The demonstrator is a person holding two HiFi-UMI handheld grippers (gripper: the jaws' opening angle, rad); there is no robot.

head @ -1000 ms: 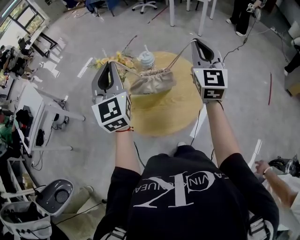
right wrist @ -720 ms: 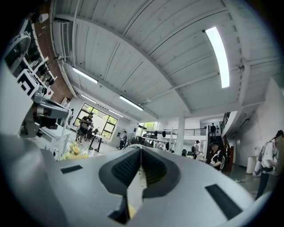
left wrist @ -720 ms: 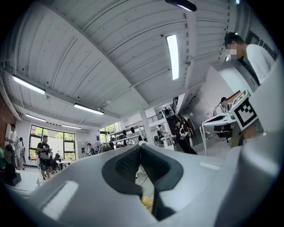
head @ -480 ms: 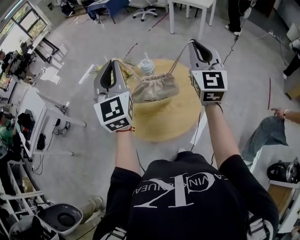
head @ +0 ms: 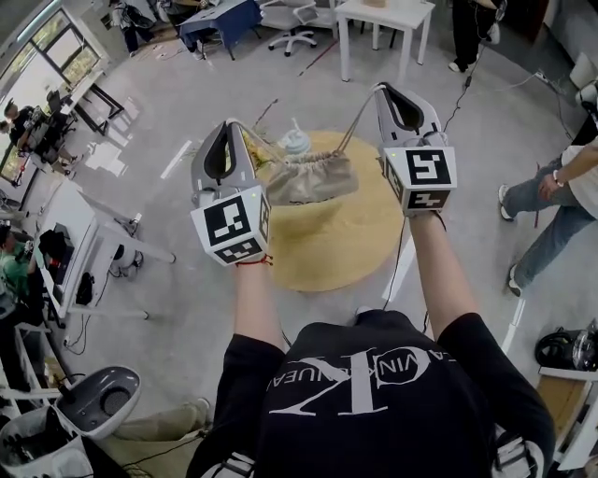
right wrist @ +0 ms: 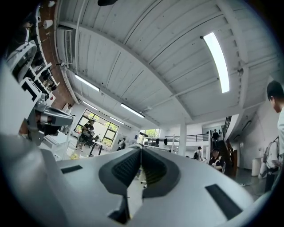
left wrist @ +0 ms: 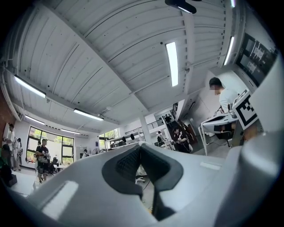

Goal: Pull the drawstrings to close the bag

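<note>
A tan drawstring bag (head: 311,177) hangs in the air over a round wooden table (head: 341,245), its mouth gathered into tight folds. One drawstring (head: 257,142) runs up-left to the tip of my left gripper (head: 227,124), the other drawstring (head: 358,117) up-right to my right gripper (head: 381,88). Both cords are taut. In the left gripper view the left gripper (left wrist: 140,144) has its pads pressed together and points up at the ceiling. The right gripper view shows the right gripper (right wrist: 141,148) closed the same way. The bag itself is hidden in both gripper views.
A lidded plastic cup with a straw (head: 295,142) stands on the table behind the bag. A white table (head: 383,13) and office chairs stand farther back. A person's legs (head: 551,224) are at the right edge, and desks (head: 65,233) line the left.
Both grippers have risen together and carried the bag higher above the table. Its mouth stays gathered. A person has walked into view at the right.
</note>
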